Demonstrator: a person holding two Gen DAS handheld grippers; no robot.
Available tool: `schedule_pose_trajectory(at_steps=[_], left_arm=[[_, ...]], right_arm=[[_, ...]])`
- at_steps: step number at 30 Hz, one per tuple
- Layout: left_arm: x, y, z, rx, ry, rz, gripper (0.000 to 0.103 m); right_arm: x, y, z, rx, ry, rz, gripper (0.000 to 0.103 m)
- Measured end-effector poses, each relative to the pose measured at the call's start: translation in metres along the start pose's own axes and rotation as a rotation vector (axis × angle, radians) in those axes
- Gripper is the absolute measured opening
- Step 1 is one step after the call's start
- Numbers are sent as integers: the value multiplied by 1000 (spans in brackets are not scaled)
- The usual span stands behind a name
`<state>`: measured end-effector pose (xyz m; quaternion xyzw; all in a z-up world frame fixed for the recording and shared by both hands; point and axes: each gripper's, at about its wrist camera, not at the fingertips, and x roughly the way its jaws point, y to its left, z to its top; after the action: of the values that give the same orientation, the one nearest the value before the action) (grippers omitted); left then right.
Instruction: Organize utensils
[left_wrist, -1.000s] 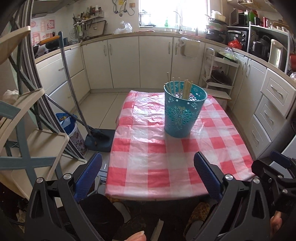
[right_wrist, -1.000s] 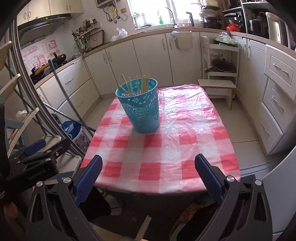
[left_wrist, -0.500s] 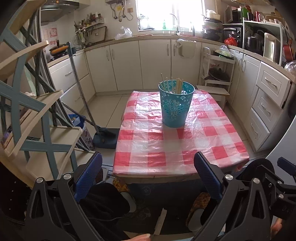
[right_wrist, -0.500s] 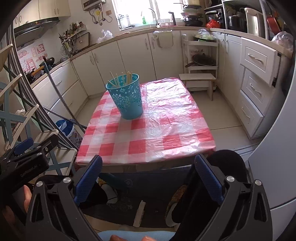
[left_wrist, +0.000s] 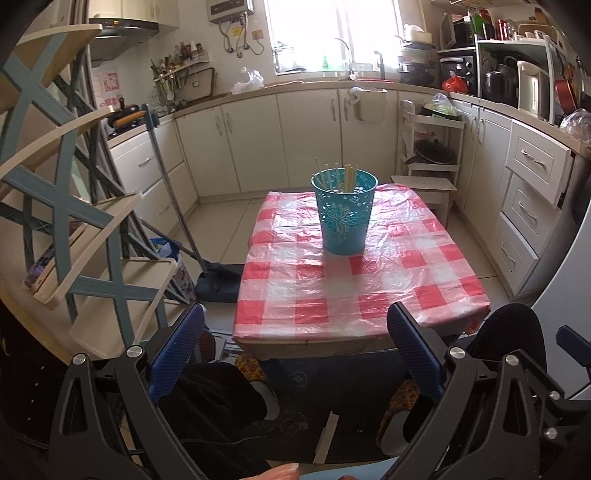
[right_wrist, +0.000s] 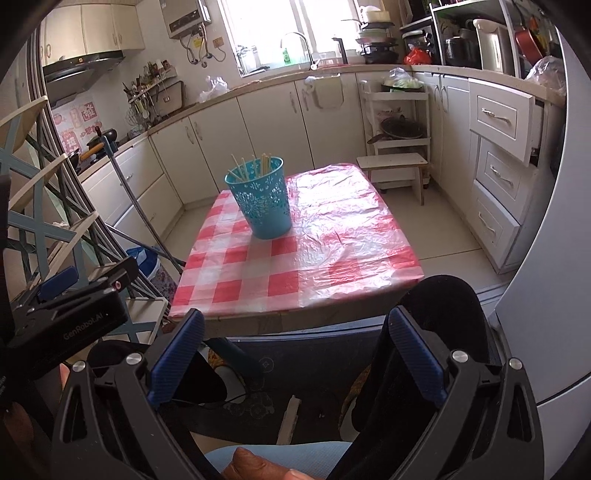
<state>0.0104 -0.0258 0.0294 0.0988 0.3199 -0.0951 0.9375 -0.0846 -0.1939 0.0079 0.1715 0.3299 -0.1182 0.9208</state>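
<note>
Since the chopsticks (left_wrist: 338, 176) already stand in the teal basket (left_wrist: 344, 218) mid-table toward the far edge, keep your left gripper (left_wrist: 295, 354) and right gripper (right_wrist: 293, 354) released, empty, off the near edge.

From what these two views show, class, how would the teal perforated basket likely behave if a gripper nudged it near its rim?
The teal basket is tall and narrows toward its base, so a rim-level push would probably tip it. Its cut-out walls suggest it is light, and the glossy plastic tablecloth may let it slide. The chopsticks lean loosely and would likely shift or spill.
</note>
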Motion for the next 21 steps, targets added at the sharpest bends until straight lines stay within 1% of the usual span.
schedule_pose_trajectory(at_steps=[2, 4, 12, 21], left_arm=[[-5, 1, -2, 3, -9, 28, 95], [-8, 2, -3, 8, -12, 36, 95], [-18, 4, -6, 7, -18, 24, 95], [-20, 8, -5, 1, -21, 31, 95]], right_arm=[[-4, 0, 0, 4, -8, 6, 96], [-7, 1, 0, 8, -11, 12, 96], [-17, 6, -3, -6, -34, 21, 96], [-23, 13, -6, -25, -61, 16, 96]])
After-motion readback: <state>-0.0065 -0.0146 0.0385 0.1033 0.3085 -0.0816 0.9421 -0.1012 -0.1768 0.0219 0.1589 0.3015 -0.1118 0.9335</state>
